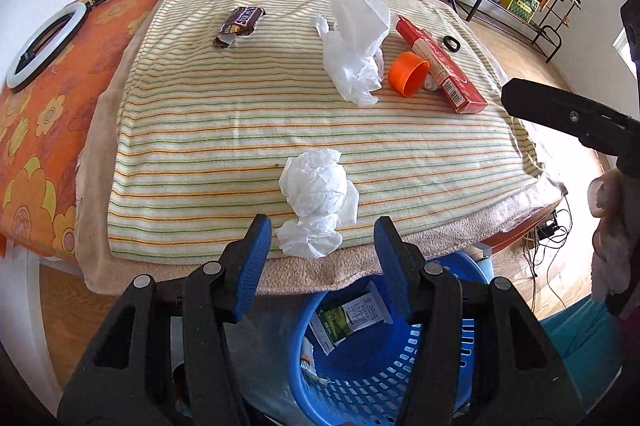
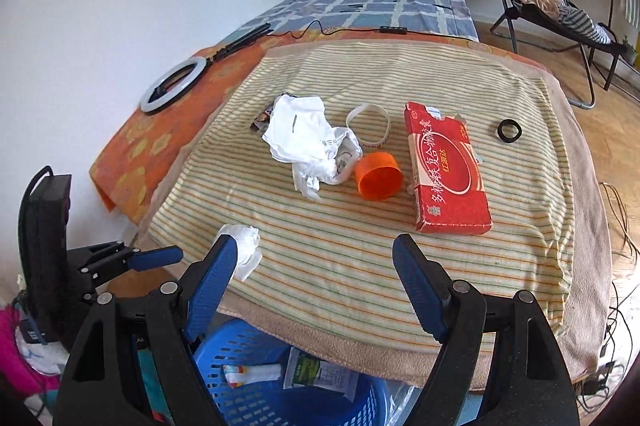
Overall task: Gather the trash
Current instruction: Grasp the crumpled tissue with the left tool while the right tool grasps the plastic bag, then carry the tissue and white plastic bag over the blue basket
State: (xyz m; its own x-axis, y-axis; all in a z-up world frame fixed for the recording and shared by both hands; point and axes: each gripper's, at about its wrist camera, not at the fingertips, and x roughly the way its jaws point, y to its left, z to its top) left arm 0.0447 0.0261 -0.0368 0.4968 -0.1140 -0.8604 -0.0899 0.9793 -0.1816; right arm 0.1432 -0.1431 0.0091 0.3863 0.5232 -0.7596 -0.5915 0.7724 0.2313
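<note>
A striped towel (image 1: 248, 130) covers the table. On it lie a crumpled tissue (image 1: 316, 204) at the near edge, a larger white wad (image 1: 356, 46), an orange cap (image 1: 408, 73), a red box (image 1: 440, 66) and a candy bar wrapper (image 1: 240, 24). My left gripper (image 1: 322, 246) is open, its blue pads on either side of the near tissue at the edge. My right gripper (image 2: 316, 270) is open and empty above the near edge; the tissue (image 2: 244, 246) sits by its left finger. The wad (image 2: 308, 142), cap (image 2: 379, 181) and box (image 2: 446, 168) lie beyond it.
A blue laundry basket (image 1: 372, 378) holding a green-and-white packet (image 1: 344, 318) stands on the floor below the table's near edge, also in the right wrist view (image 2: 256, 386). A white wristband (image 2: 368, 126), a black ring (image 2: 509, 131) and a ring light (image 2: 174, 84) lie on the table.
</note>
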